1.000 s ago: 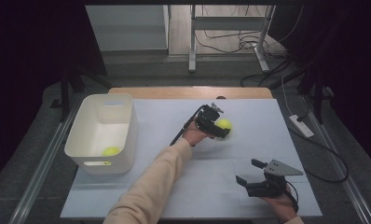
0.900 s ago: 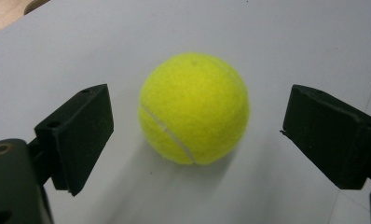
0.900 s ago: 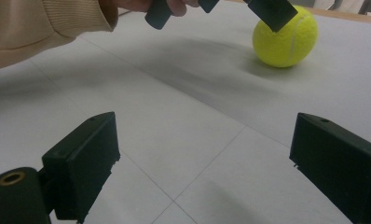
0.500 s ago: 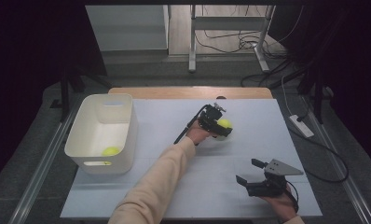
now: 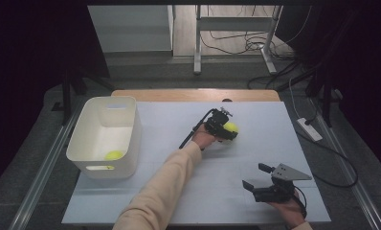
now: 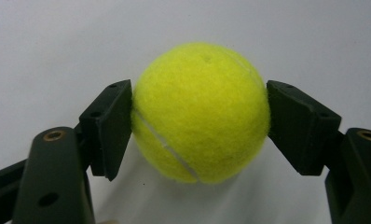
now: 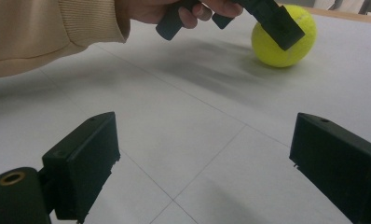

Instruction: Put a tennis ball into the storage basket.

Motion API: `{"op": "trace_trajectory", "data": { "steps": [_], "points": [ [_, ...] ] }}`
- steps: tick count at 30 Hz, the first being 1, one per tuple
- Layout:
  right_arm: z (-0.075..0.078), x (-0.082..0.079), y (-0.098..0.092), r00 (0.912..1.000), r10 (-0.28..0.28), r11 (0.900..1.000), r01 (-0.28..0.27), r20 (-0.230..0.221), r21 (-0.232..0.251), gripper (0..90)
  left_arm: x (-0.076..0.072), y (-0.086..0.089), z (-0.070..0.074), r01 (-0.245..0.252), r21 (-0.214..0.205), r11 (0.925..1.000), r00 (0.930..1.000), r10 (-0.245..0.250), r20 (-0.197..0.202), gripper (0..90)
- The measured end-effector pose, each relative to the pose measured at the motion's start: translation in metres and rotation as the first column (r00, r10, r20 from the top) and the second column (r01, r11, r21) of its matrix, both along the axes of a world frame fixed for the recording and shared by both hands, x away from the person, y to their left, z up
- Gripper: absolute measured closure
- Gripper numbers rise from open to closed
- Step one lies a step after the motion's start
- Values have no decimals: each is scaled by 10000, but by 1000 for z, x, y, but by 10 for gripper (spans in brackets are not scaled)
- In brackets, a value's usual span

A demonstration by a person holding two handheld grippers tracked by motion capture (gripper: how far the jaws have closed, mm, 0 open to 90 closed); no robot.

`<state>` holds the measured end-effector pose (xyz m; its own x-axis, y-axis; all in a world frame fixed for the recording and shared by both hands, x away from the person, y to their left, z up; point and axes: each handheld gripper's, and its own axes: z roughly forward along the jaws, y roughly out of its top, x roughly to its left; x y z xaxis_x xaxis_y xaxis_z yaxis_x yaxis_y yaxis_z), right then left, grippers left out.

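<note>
Nearest the person, the right gripper [image 5: 261, 186] sits low over the front-right of the table [image 5: 236, 211], jaws wide apart w/ nothing between them. Its own view looks across bare white table toward the ball, so it's prob. parked as a spare, out of the way while the other hand works.

Mid-table, the left forearm in a beige sleeve [image 5: 164, 187] reaches fwd & slightly right. The left gripper [image 5: 229, 130] is angled down at the tennis ball [image 6: 200, 112], which rests on the table right of centre. The left gripper view shows both pads pressed against the ball's sides, one per side, seam running diagonally between: jaws closed on the ball. Grip sits about at the widest part, which should stop it squirting out when lifted. Ball is on the table, not yet raised, as its contact shadow in the right gripper view suggests.

Farther left, a white bin [image 5: 82, 143] stands at the table's left edge w/ a second tennis ball [image 5: 114, 155] already inside, near its front wall. Likely destination for the held one.

Vs. a second ago: the left gripper's jaws have just been closing, w/ the ball between them; earlier they stood wide around it. The hand barely shifted, the ball is at the same spot, and the right gripper and bin are unchanged.
</note>
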<state>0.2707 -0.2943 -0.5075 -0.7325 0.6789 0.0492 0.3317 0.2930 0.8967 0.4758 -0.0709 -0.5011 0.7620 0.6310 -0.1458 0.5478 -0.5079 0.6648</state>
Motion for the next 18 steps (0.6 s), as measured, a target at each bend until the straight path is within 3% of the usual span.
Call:
{"op": "trace_trajectory", "data": {
  "steps": [3, 9, 18],
  "points": [
    [0, 0, 0, 10000, -7, 10000, 7, 6, -4, 79, -3, -1, 2, 6, 71, 10000, 9999, -7, 134, 276],
    [0, 0, -1, 10000, -24, 10000, 24, 15, -19, 79, -8, 2, 14, 159, -316, 9994, 9997, -152, 214, 276],
    [0, 0, 0, 10000, -18, 10000, 18, 44, -21, 80, -16, 13, 29, 207, -514, 9985, 9988, -184, 454, 276]
  ]
}}
